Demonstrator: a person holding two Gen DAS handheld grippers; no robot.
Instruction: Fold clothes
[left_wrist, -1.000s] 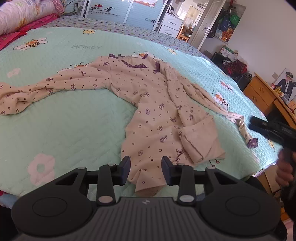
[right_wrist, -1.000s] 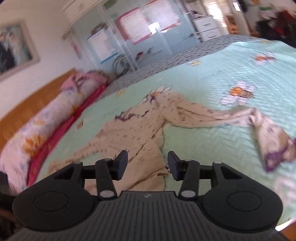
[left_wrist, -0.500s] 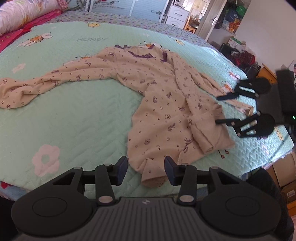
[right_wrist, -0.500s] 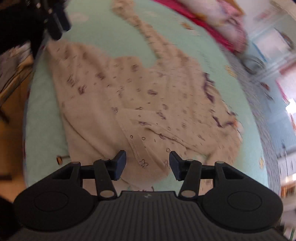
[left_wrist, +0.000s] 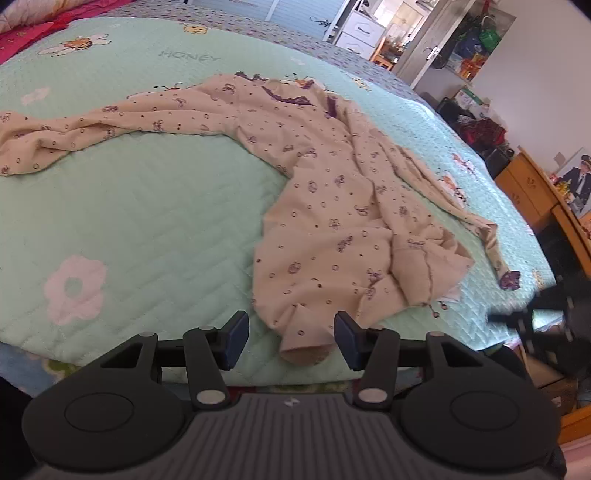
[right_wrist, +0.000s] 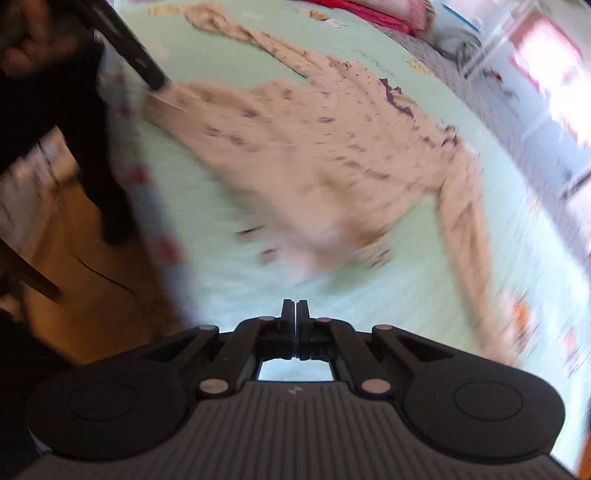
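The beige printed pajama top lies spread on the bed, hem corner at the near edge. The left hand-held gripper is opening w/ that corner between the pads, not pressed; it should go lower and bite both layers. The right hand-held gripper is closed on nothing, so it must open before taking the other hem corner.

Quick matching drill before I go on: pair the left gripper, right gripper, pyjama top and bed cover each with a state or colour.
Things:
1. left gripper
2. right gripper
3. pyjama top
4. bed cover

States or colours:
A. mint green, quilted
B. jaws shut, nothing between them
C. beige with purple prints, spread out
D. jaws opening, astride the hem

Pairs: 1-D, 2-B, 3-C, 4-A
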